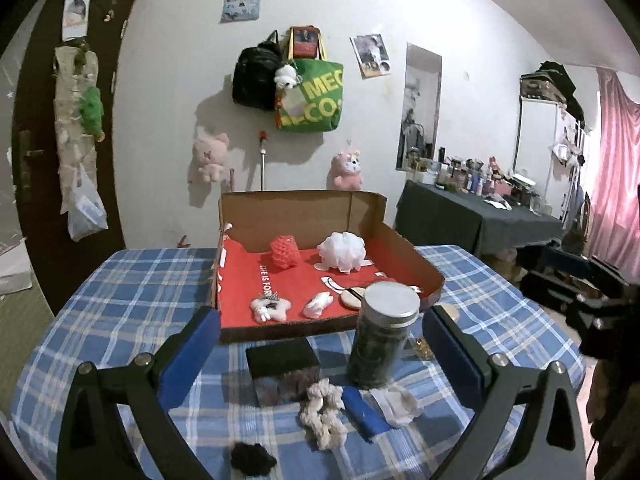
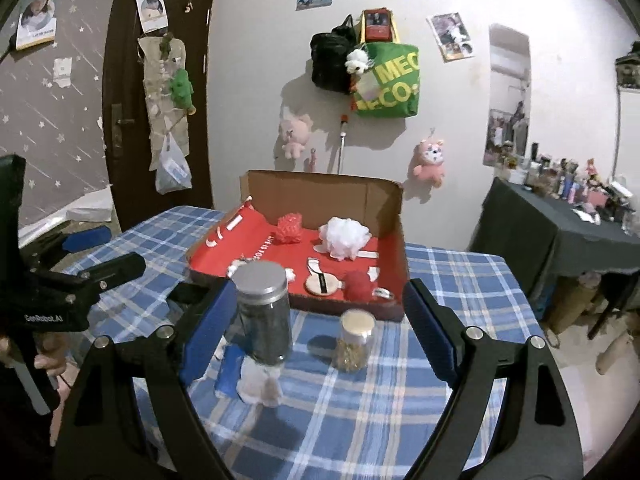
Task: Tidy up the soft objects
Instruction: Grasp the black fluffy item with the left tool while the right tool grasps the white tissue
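Both hand-held grippers, left and right, gape empty; cardboard box holds white pouf, red pouf.

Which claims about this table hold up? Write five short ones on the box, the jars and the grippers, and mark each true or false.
1. The white bath pouf lies inside the cardboard box. True.
2. The tall jar with the silver lid stands inside the box. False: it stands on the plaid tablecloth, in front of the box.
3. The left gripper is clamped on the cream scrunchie. False: its jaws stand wide open and the scrunchie lies loose on the cloth.
4. The right gripper holds nothing. True.
5. The small jar has a black lid. False: its lid is pale.
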Demonstrator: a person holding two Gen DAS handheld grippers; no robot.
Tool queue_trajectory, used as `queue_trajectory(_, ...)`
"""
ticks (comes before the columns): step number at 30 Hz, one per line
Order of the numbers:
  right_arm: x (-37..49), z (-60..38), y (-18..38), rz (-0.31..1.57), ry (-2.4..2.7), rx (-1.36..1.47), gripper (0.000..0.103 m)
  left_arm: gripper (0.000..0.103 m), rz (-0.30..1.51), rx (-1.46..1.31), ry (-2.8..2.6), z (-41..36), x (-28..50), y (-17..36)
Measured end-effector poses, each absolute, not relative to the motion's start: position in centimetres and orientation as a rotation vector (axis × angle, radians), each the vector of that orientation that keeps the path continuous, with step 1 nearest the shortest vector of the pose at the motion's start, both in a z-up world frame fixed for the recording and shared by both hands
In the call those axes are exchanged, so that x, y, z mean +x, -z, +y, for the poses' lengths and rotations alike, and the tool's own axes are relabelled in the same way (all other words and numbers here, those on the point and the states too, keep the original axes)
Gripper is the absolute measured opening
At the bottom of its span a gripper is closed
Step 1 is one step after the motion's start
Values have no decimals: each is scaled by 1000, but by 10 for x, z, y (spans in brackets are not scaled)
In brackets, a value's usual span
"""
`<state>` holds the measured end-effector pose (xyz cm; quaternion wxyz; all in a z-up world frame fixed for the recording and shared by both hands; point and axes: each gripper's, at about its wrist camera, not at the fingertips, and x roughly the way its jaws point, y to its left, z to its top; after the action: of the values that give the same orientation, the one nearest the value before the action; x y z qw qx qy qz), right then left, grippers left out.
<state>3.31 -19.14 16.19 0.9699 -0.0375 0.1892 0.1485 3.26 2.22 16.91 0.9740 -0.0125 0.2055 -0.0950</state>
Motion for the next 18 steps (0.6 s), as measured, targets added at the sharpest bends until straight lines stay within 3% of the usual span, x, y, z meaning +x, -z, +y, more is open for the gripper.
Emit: queue_trajectory(18, 15, -184, -60, 414, -228, -26, 85, 103, 478, -38, 116, 5, 11, -82)
